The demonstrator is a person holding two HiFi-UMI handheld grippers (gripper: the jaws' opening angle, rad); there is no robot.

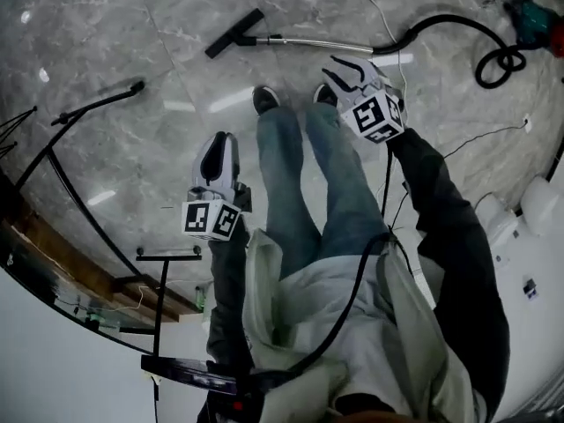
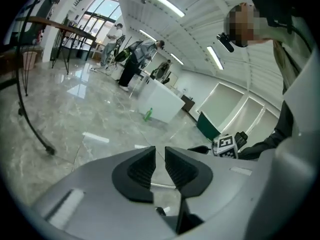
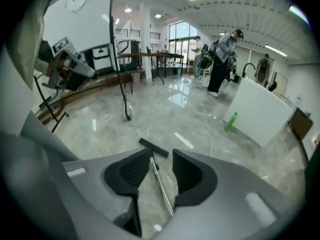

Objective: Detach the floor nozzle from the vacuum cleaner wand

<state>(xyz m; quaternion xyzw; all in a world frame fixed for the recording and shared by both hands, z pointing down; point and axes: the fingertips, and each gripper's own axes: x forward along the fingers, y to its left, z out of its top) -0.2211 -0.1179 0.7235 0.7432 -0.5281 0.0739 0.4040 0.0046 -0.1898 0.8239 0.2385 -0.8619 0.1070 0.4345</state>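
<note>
Right now both grippers are empty and well above the floor (image 1: 132, 25). Left gripper (image 1: 218, 148) has its fingers (image 2: 142, 168) a narrow gap apart; right gripper (image 1: 342, 69) has its fingers (image 3: 136, 172) spread wider. Nothing is between either pair.

The floor nozzle (image 1: 233, 33) is still on the wand (image 1: 317, 43), lying flat ahead of the person's shoes.

Risks, my read:
- The wand is a smooth chrome tube on polished stone. Pulling the nozzle without pinning the wand likely drags the whole lot.
- Fingers may slip on the chrome.
- The hose (image 1: 441, 23) is coiled, so a tug could shift the vacuum body (image 1: 533, 14).
- A thin white cable (image 1: 379, 11) runs near the feet and could snag.

Count: 1 nozzle, 1 wand, 1 hose, 1 vacuum body, 2 grippers.
</note>
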